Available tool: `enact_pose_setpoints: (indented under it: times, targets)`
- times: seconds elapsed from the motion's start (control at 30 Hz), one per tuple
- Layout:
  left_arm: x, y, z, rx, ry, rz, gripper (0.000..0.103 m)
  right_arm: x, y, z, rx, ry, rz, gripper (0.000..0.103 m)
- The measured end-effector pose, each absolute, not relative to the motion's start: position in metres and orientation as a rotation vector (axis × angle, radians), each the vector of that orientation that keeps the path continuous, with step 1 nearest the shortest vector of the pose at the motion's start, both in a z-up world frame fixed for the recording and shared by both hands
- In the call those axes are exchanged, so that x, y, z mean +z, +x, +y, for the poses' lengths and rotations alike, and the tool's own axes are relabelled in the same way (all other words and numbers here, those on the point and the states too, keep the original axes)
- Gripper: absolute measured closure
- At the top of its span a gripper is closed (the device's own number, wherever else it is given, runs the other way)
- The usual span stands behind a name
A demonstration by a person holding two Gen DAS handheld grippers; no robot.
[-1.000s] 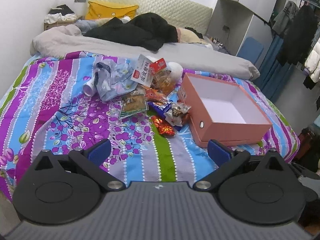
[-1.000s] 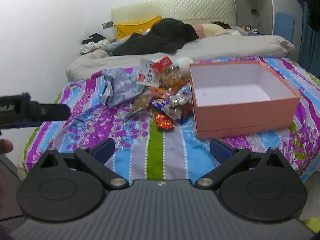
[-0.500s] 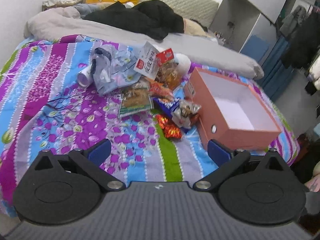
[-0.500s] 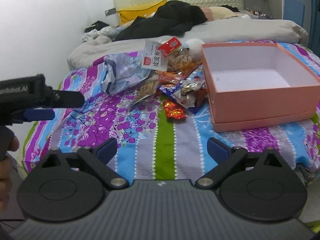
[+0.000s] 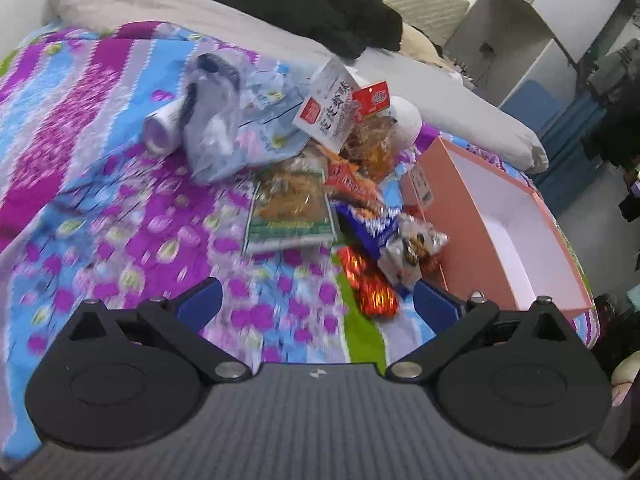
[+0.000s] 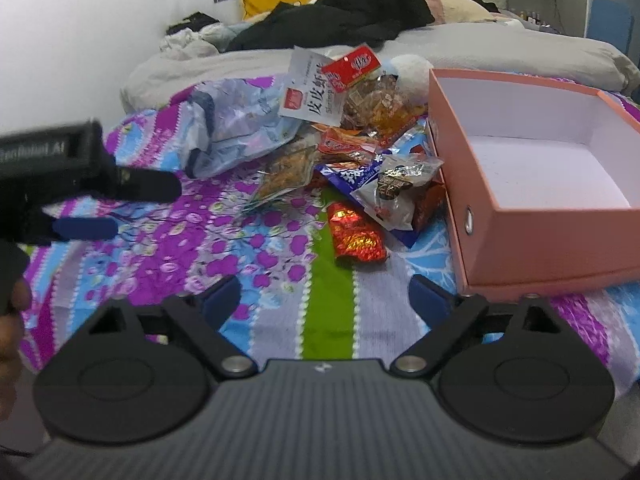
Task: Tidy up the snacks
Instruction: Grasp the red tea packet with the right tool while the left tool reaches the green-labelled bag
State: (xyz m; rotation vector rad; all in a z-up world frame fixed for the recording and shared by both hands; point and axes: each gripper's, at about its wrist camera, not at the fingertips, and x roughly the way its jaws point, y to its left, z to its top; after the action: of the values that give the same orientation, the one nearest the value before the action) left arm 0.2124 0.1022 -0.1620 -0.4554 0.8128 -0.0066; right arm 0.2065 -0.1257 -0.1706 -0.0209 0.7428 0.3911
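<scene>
A pile of snacks lies on the striped bedspread, left of an empty pink box (image 5: 448, 216) (image 6: 520, 240). Nearest me is a red foil snack (image 5: 372, 288) (image 6: 356, 236). Behind it lie a silver packet (image 5: 412, 248) (image 6: 396, 192), a green-edged packet (image 5: 290, 212) and a white packet (image 5: 328, 112) (image 6: 312, 100). My left gripper (image 5: 316, 304) hovers open just short of the pile, nothing between its fingers. My right gripper (image 6: 326, 300) hangs in front of the red foil snack, its jaws closing on nothing. The left gripper (image 6: 120, 206) also shows at the right wrist view's left edge.
A crumpled blue plastic bag (image 5: 236, 128) and a small roll (image 5: 160, 130) lie left of the pile. A grey duvet (image 6: 500, 48) and black clothes (image 6: 352, 12) fill the far half of the bed. White cabinets (image 5: 532, 12) stand beyond the bed's right side.
Both grippers have come forward and down toward the snack pile, which now looks larger. The right gripper's fingers stand slightly closer together. The left gripper has advanced in the right wrist view.
</scene>
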Motion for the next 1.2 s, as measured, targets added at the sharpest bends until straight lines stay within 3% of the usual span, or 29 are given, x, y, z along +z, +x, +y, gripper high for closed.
enact_pose_setpoints:
  times: [0.47,0.53,0.57,0.73,0.83,0.97,1.2]
  targets:
    - [-0.239,0.376,0.097,-0.03,-0.318,0.968,0.0,-0.227,0.309,-0.091,0.367,-0.101,0.904,0.014]
    - [-0.248,0.386,0.095,-0.015,-0.307,0.977,0.0,-0.232,0.316,-0.089,0.387,-0.123,0.935,0.019]
    - [-0.253,0.39,0.095,-0.011,-0.301,0.982,0.001,-0.235,0.319,-0.087,0.391,-0.152,0.943,0.027]
    - [-0.271,0.402,0.086,-0.018,-0.248,1.006,0.001,-0.243,0.326,-0.086,0.421,-0.189,0.927,0.028]
    - [-0.276,0.405,0.083,-0.031,-0.192,1.015,0.007,-0.242,0.328,-0.088,0.423,-0.173,0.93,0.03]
    - [-0.277,0.405,0.084,-0.038,-0.166,1.001,0.017,-0.24,0.32,-0.083,0.424,-0.191,0.908,0.046]
    - [-0.272,0.379,0.082,-0.03,-0.124,0.942,0.032,-0.236,0.291,-0.089,0.422,-0.17,0.849,0.049]
